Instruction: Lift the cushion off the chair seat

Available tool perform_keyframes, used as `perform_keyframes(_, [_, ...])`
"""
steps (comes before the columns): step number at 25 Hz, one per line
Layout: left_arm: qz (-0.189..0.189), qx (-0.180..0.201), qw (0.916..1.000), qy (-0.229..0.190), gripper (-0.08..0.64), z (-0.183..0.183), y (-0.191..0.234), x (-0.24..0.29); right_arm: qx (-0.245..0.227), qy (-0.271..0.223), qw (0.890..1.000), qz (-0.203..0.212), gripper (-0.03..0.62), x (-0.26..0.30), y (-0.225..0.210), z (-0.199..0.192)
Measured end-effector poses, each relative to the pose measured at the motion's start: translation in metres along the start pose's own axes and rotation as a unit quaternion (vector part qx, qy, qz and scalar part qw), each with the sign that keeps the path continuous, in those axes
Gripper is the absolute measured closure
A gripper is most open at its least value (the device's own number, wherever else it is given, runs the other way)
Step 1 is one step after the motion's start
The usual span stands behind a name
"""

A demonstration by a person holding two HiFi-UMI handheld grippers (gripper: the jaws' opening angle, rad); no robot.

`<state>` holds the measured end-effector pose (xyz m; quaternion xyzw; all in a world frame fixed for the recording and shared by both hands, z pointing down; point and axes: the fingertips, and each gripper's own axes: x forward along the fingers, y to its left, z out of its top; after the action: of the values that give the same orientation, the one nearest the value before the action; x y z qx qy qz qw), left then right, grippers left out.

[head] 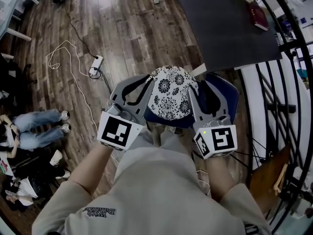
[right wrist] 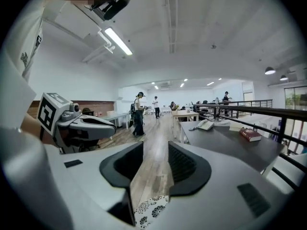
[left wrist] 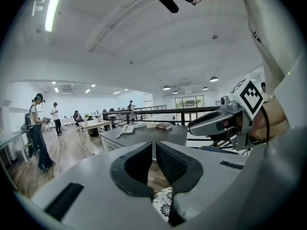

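**Hardly anything you can read here**

Low on the back of your shirt (head: pixel 146 190) is a short dark line of print (head: pixel 99 211), upside down in the head view and too small to make out. The left marker cube (head: pixel 117 131) and the right marker cube (head: pixel 218 140) carry black-and-white square codes, not letters. The red book (head: pixel 257 14) on the dark table (head: pixel 220 28) shows no legible title.

Cushion (head: pixel 171 92) lies on chair seat (head: pixel 229 101), between left tool (head: pixel 134 89) and right tool (head: pixel 208 96).
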<state>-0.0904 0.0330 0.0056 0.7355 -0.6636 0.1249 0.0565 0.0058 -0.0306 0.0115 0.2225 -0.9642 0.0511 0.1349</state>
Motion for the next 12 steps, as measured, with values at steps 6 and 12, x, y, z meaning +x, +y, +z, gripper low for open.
perform_keyframes(6, [-0.017, -0.021, 0.9994, 0.019, 0.527, -0.036, 0.000, 0.039, -0.001, 0.056, 0.998, -0.026, 0.386, 0.029, -0.028, -0.048])
perform_keyframes(12, [-0.032, -0.043, 0.9950, 0.084, 0.491, -0.107, 0.001, 0.074, 0.017, 0.104, 0.993, -0.053, 0.370, 0.061, -0.059, -0.119])
